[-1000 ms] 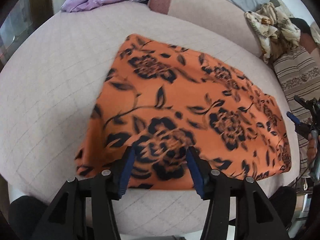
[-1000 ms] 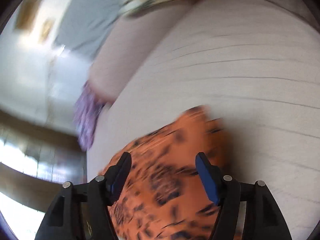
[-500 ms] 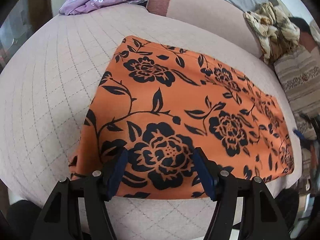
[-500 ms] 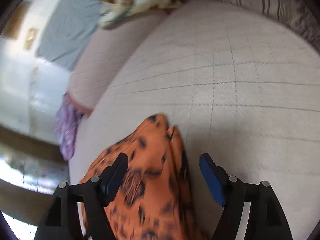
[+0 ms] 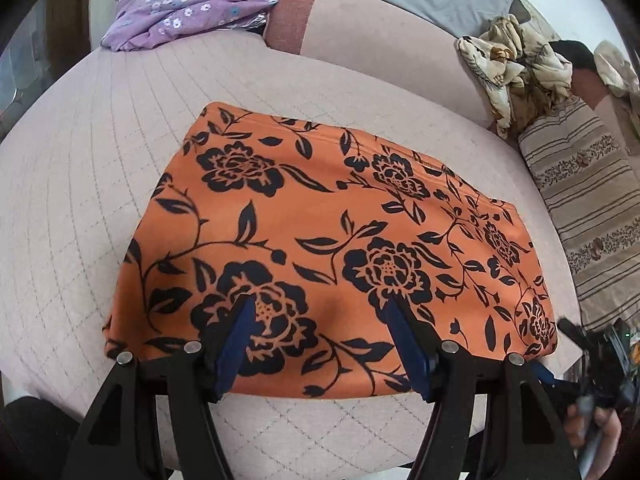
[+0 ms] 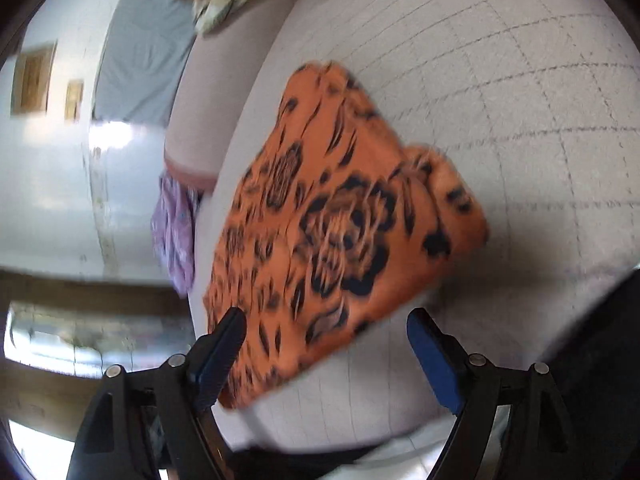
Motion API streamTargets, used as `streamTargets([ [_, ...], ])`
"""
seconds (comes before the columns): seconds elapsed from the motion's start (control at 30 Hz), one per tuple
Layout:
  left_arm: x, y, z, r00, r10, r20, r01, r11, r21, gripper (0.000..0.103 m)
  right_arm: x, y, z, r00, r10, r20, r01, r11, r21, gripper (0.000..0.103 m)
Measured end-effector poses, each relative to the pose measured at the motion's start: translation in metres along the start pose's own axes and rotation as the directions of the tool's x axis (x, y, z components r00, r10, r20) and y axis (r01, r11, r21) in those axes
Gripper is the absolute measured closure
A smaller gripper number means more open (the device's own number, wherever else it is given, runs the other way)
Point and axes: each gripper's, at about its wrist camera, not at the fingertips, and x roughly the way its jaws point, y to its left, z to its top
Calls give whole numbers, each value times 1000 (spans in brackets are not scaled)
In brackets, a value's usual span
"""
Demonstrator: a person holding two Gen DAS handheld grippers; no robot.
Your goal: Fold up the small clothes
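Hovering over the near hem, your left gripper [image 5: 320,316] has its jaws parted wider than a second ago, gripping nothing. Your right gripper [image 6: 326,334], jaws just spread and empty, has swung back from the cloth's corner. One orange floral garment [image 5: 320,216] lies folded flat on the quilted cushion [image 5: 80,184]; beyond, one purple garment [image 5: 188,4] and one beige bundle [image 5: 516,68].

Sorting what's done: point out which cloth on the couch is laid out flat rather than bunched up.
The orange cloth with black flowers, spread flat on the seat cushion. The purple floral cloth and the cream printed cloth lie crumpled by the backrest.
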Motion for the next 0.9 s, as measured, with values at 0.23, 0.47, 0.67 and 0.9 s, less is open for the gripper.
streamTargets([
  [0.23,1,6,-2,1000,17,-2,-17,1000,-17,34,6,-14,23,995,-14,97,7,998,68,93],
  [0.47,13,-7,0,999,45,-10,-44,998,43,30,-8,9,20,982,-174,77,182,976,-118,89],
  [0.67,38,-20,-10,988,150,-31,-144,978,149,25,-43,26,26,974,-191,120,211,958,-194,18],
  [0.9,41,-22,-16,986,167,-4,-163,969,186,22,-44,50,92,984,-150,101,174,932,-319,18],
])
